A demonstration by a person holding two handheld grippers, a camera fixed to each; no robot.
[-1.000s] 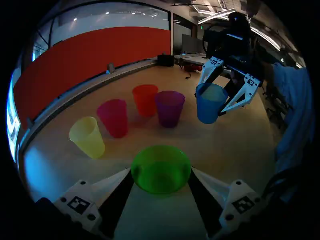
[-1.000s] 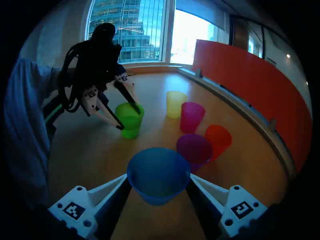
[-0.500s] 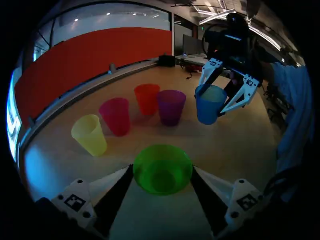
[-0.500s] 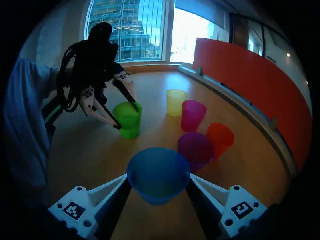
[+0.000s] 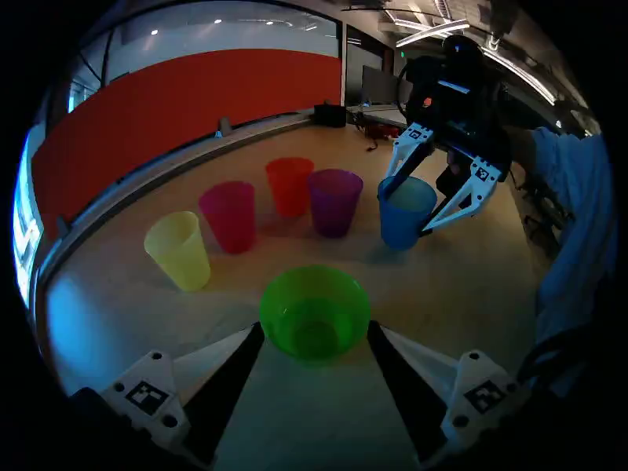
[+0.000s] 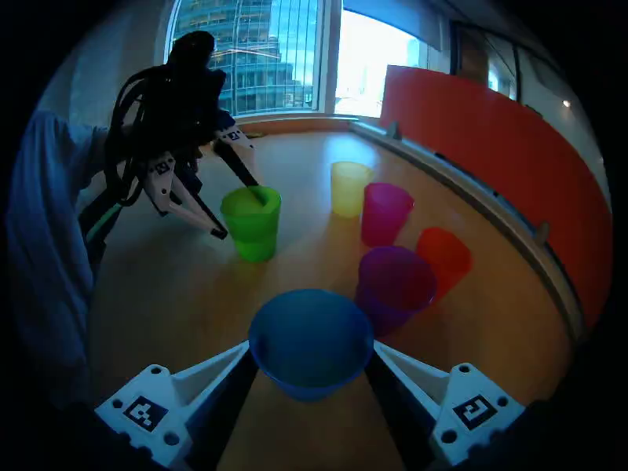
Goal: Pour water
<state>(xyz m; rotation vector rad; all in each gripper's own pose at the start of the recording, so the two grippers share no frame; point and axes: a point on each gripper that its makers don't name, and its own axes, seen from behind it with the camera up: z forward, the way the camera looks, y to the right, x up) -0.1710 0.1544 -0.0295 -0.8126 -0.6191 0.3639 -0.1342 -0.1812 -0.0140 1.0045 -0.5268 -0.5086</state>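
Note:
A green cup (image 5: 315, 314) sits upright between the fingers of my left gripper (image 5: 314, 345), which is shut on it. The same green cup (image 6: 252, 223) and left gripper (image 6: 235, 212) appear farther off in the right gripper view. My right gripper (image 6: 312, 369) is shut on a blue cup (image 6: 311, 343), also upright. In the left gripper view the blue cup (image 5: 405, 212) is low over the wooden table (image 5: 463, 290), held by the right gripper (image 5: 408, 216). I cannot tell whether either cup holds water.
Yellow (image 5: 179, 250), pink (image 5: 229, 216), orange (image 5: 289, 185) and purple (image 5: 334, 202) cups stand in an arc on the table. A red partition (image 5: 180, 94) runs along the far side. A person's blue sleeve (image 5: 573, 204) is at the right. Windows (image 6: 251, 55) lie behind.
The right gripper has lowered the blue cup toward the table, beside the purple cup. The green cup has shifted slightly with the left gripper. Both grips stay the same.

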